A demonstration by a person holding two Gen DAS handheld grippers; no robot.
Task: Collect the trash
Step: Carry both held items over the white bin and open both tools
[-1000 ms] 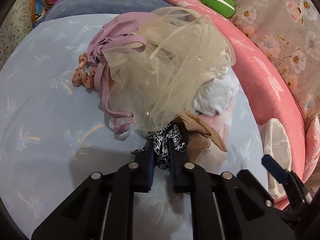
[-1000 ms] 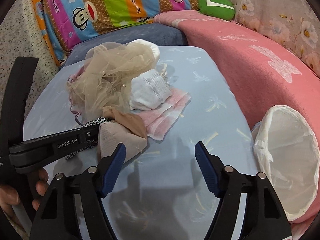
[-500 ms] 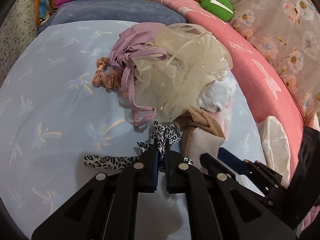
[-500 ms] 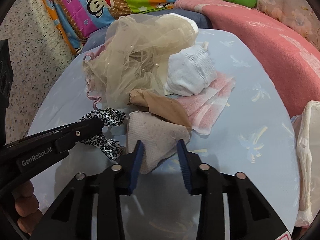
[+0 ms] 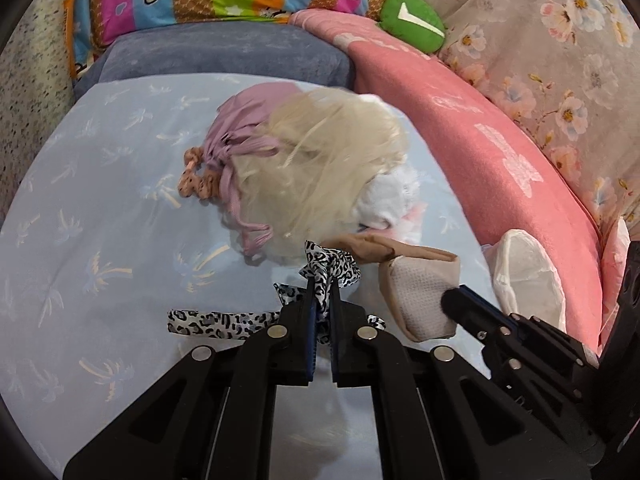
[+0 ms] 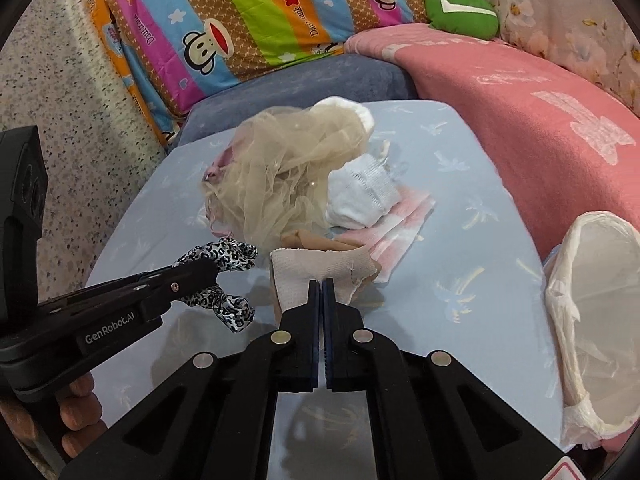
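My left gripper (image 5: pixel 322 286) is shut on a black-and-white leopard-print ribbon (image 5: pixel 332 266), lifted off the pale blue table (image 5: pixel 100 240); its tail (image 5: pixel 216 324) trails left. In the right wrist view that left gripper (image 6: pixel 208 270) comes in from the left with the ribbon (image 6: pixel 224 256). My right gripper (image 6: pixel 321 286) is shut on a beige stocking with a white mesh pad (image 6: pixel 316 268), seen also in the left wrist view as the stocking (image 5: pixel 416 292). Behind lies a pile: cream tulle (image 6: pixel 288 176), a white sock (image 6: pixel 360 196), pink cloth (image 6: pixel 400 224), a lilac drawstring bag (image 5: pixel 248 132).
A bin lined with a white bag (image 6: pixel 596 328) stands open at the table's right edge, also visible as the bin (image 5: pixel 524 276). A pink blanket (image 6: pixel 520 108), a grey-blue cushion (image 5: pixel 224 56), a striped monkey-print pillow (image 6: pixel 248 16) and a green plush (image 6: pixel 460 10) ring the far side. A hand (image 6: pixel 76 412) holds the left gripper.
The right gripper moved up to the beige stocking and shut on its edge. The left gripper rose and pulled back with the leopard ribbon, drawing it out of the pile.
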